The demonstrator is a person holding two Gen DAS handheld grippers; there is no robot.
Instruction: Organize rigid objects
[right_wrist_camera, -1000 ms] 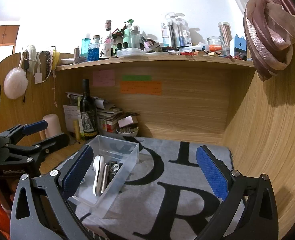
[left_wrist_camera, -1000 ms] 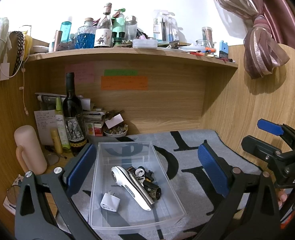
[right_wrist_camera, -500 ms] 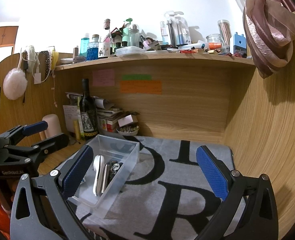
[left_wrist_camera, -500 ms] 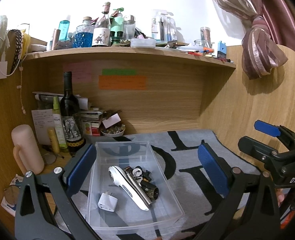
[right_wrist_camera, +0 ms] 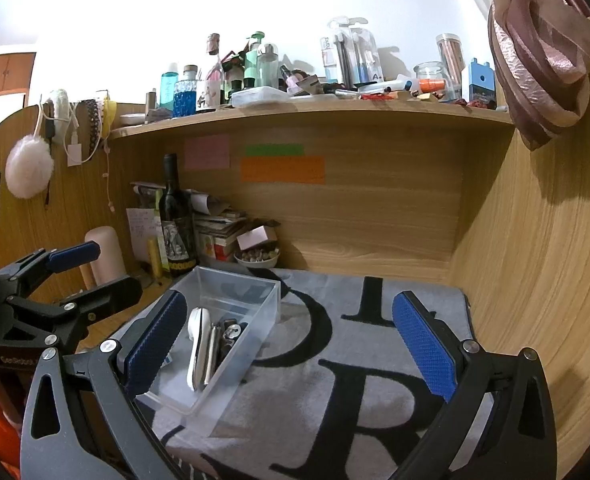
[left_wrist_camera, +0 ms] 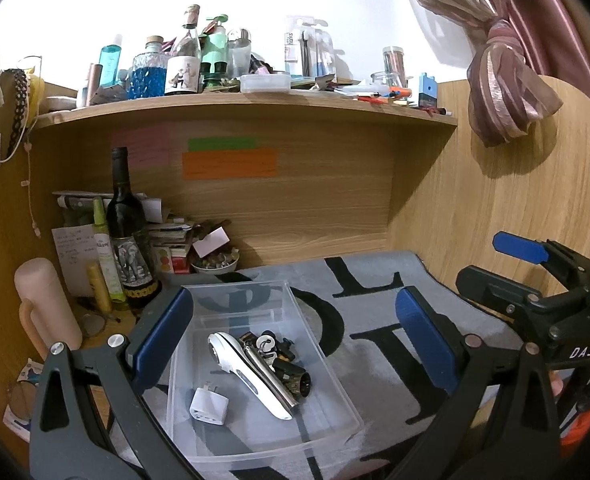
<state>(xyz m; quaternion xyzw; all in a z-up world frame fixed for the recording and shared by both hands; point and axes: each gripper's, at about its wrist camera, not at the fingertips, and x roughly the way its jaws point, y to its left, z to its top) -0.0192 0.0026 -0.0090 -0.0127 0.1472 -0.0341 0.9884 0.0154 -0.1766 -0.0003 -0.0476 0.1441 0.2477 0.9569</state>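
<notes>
From the left wrist view, the left gripper (left_wrist_camera: 295, 344) hangs over the clear bin (left_wrist_camera: 335, 364), jaws wide apart and empty. Inside the bin lie a white handheld device (left_wrist_camera: 247, 372), a white plug adapter (left_wrist_camera: 209, 405) and dark small parts (left_wrist_camera: 285, 360), gathered there, I'd judge, as the sorted lot.

From the right wrist view, the right gripper (right_wrist_camera: 291, 344) is likewise spread and empty, right of the bin (right_wrist_camera: 269, 300) over the lettered mat (right_wrist_camera: 375, 380). Here the adapter is hidden.
</notes>
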